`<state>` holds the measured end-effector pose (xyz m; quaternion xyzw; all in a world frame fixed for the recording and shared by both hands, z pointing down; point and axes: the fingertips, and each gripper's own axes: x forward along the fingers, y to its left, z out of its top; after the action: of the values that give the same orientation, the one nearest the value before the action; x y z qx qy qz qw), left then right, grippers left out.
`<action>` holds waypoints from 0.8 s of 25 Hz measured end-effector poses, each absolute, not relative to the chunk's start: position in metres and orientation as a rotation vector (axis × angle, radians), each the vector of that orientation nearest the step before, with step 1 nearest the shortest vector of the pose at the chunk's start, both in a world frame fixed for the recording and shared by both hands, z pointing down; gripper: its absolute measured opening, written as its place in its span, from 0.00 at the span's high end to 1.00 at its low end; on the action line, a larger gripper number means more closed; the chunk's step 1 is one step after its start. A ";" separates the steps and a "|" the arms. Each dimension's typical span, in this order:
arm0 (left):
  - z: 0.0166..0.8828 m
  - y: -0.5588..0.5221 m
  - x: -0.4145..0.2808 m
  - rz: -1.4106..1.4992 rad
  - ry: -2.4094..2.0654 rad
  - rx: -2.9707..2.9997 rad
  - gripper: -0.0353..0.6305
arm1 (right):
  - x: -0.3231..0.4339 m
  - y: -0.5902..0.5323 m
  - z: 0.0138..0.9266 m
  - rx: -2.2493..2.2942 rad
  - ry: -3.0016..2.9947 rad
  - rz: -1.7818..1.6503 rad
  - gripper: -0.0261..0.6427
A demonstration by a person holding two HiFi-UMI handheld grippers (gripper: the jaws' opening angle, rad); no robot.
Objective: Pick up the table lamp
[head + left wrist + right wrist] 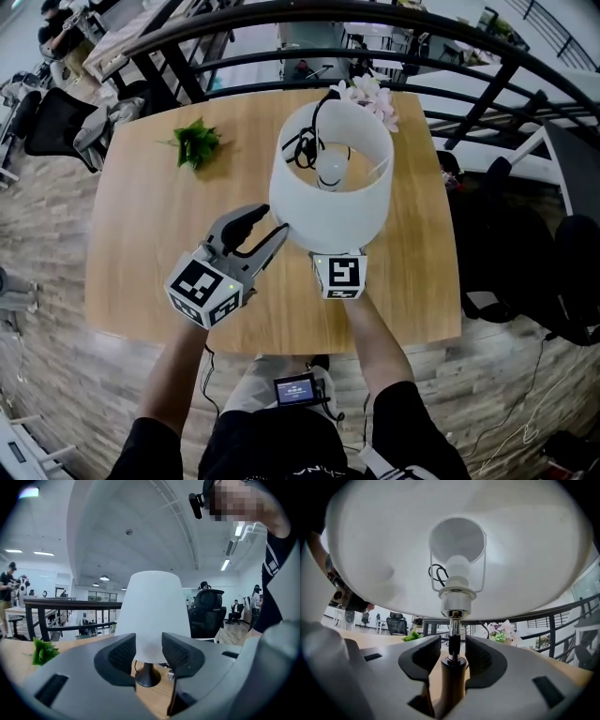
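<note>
Two fingers of the right gripper (450,658) pinch the lamp (330,202) by its stem (451,620), the left gripper (149,654) gapes empty; lift straight up, keeping it level.

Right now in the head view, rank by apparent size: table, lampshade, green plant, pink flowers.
1. table
2. lampshade
3. green plant and pink flowers: these look similar, and the shade hides part of the flowers, so they are not ranked.

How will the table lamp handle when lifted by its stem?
The table lamp is probably top-heavy: its wide shade sits above the right tongs gripping the thin stem, so it may tilt. The chrome stem looks smooth, possibly slippery. The bulb looks fragile.
</note>
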<state>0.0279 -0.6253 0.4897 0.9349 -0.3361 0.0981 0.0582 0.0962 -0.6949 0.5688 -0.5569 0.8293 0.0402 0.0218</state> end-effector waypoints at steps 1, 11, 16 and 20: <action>0.491 -0.626 0.027 0.290 -1.023 2.828 0.69 | 0.096 -0.696 0.567 -1.727 2.561 0.134 0.73; 0.496 -0.630 0.022 0.304 -1.035 2.848 0.69 | 0.100 -0.702 0.566 -1.740 2.499 0.155 0.82; 0.503 -0.623 0.023 0.288 -1.005 2.869 0.69 | 0.099 -0.697 0.563 -1.708 2.468 0.199 0.82; 0.500 -0.619 0.024 0.258 -0.996 2.879 0.69 | 0.097 -0.693 0.554 -1.677 2.424 0.205 0.82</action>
<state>0.0236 -0.6193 0.4997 0.9408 -0.3256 0.0842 0.0421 0.0975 -0.6927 0.5536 -0.5652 0.8168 0.0692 0.0931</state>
